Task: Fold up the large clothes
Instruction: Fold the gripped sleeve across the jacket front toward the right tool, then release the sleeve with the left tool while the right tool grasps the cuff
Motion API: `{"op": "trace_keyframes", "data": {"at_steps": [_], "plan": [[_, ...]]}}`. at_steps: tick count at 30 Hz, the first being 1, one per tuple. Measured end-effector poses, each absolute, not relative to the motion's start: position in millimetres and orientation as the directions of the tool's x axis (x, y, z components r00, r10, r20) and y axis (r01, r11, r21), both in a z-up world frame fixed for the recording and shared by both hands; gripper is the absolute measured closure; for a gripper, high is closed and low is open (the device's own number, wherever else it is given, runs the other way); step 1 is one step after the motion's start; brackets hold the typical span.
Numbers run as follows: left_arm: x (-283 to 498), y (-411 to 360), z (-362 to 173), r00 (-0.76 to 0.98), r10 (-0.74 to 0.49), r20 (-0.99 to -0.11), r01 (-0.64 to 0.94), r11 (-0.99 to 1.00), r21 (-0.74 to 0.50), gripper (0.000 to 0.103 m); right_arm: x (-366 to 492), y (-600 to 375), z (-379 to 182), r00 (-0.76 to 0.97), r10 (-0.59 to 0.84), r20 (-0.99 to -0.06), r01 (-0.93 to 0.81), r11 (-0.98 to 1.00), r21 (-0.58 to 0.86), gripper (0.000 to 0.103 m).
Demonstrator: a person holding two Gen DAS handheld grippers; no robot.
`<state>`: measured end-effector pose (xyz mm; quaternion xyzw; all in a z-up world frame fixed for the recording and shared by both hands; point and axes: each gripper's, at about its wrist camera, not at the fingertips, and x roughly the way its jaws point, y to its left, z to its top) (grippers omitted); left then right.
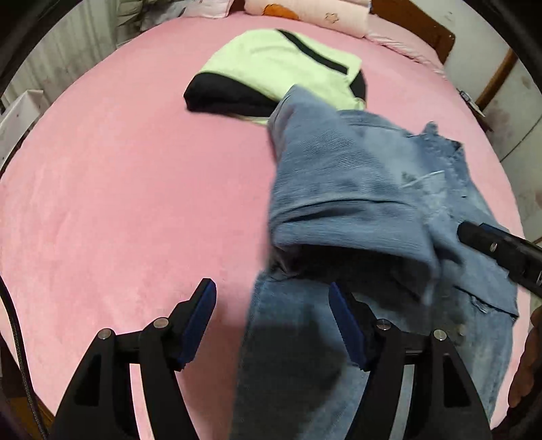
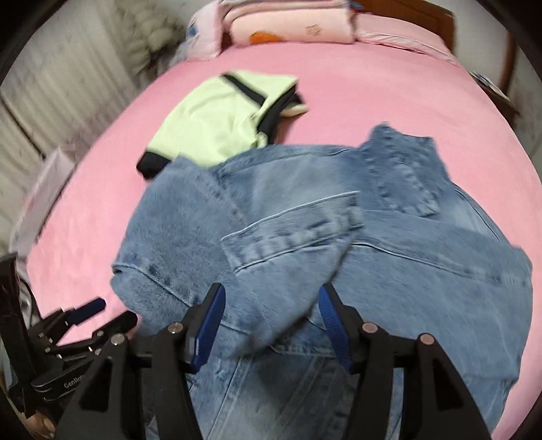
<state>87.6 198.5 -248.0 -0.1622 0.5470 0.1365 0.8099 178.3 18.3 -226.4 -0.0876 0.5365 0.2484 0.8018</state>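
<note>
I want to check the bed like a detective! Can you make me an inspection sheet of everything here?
Surface: pink bed sheet, mostly bare on the near left side.
Job's things: blue jeans lying partly folded; folded green-and-black top behind them.
Clutter: nothing seen.
Grippers: left gripper open over the jeans' edge; right gripper open above the denim, nothing pinched.
Cables: one dark cable at the left edge.
Surroundings: pink pillows at the headboard; pale curtain beside the bed.

Soft even indoor light, motion blur, heavy fisheye bending at edges.
</note>
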Motion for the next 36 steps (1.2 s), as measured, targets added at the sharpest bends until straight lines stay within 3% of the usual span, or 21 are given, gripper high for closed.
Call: {"op": "trace_keyframes", "data": {"at_steps": [9,10,11,14,16,17,21,23,27,31,33,35,36], "plan": [[126.2,207.0,-283.7,0.366,0.037,-0.93,-0.382,0.917,-0.115,0.035,192.2,48.4,-272.2,0.324,0.129,-0.937,-0.515,0.855,-0.06,0.046],[128.9,206.8,-284.1,0.369,0.042,-0.928,-0.381,0.918,-0.11,0.035,193.9,47.2,-271.8,0.331,0.134,-0.934,-0.509,0.859,-0.058,0.057],[132.1,207.6,-284.4,0.37,0.05,-0.928,-0.384,0.918,-0.104,0.035,195.5,45.1,-270.0,0.334,0.145,-0.931,-0.507,0.861,-0.048,0.079],[141.5,210.3,-286.3,0.367,0.068,-0.928,-0.399,0.913,-0.09,0.039,200.3,31.0,-253.2,0.372,0.179,-0.911,-0.469,0.883,-0.018,0.086],[145.4,211.2,-286.9,0.372,0.05,-0.927,-0.399,0.91,-0.111,0.057,202.7,8.5,-227.5,0.446,0.21,-0.87,-0.416,0.909,0.006,0.087],[147.0,210.8,-287.7,0.371,0.036,-0.928,-0.4,0.908,-0.125,0.06,203.6,-3.6,-216.1,0.479,0.223,-0.849,-0.391,0.92,0.021,0.087],[148.2,200.5,-289.0,0.371,0.056,-0.927,-0.402,0.91,-0.106,0.062,195.9,-77.6,-178.2,0.648,0.16,-0.745,-0.202,0.979,0.035,0.093],[148.6,193.8,-292.8,0.358,0.05,-0.932,-0.39,0.915,-0.101,0.062,191.2,-119.9,-186.0,0.641,0.111,-0.759,-0.099,0.993,0.062,0.093],[148.7,182.8,-297.7,0.344,0.089,-0.935,-0.362,0.931,-0.045,0.062,180.0,-182.1,-250.5,0.461,0.011,-0.887,0.048,0.998,0.038,0.088],[147.9,179.7,-296.3,0.324,0.087,-0.942,-0.31,0.95,-0.02,0.061,167.0,-215.7,-287.4,0.285,0.174,-0.943,0.12,0.969,0.215,0.088],[146.1,178.3,-294.6,0.307,0.073,-0.949,-0.274,0.962,-0.015,0.054,168.2,-219.8,-282.7,0.296,0.238,-0.925,0.111,0.953,0.281,0.08],[144.5,177.5,-291.1,0.292,0.047,-0.955,-0.222,0.975,-0.02,0.054,173.5,-215.2,-273.1,0.325,0.268,-0.907,0.081,0.948,0.309,0.057],[142.8,177.2,-288.5,0.29,0.032,-0.956,-0.205,0.978,-0.029,0.054,182.7,-212.1,-267.6,0.34,0.29,-0.895,0.055,0.944,0.327,0.054]]}}
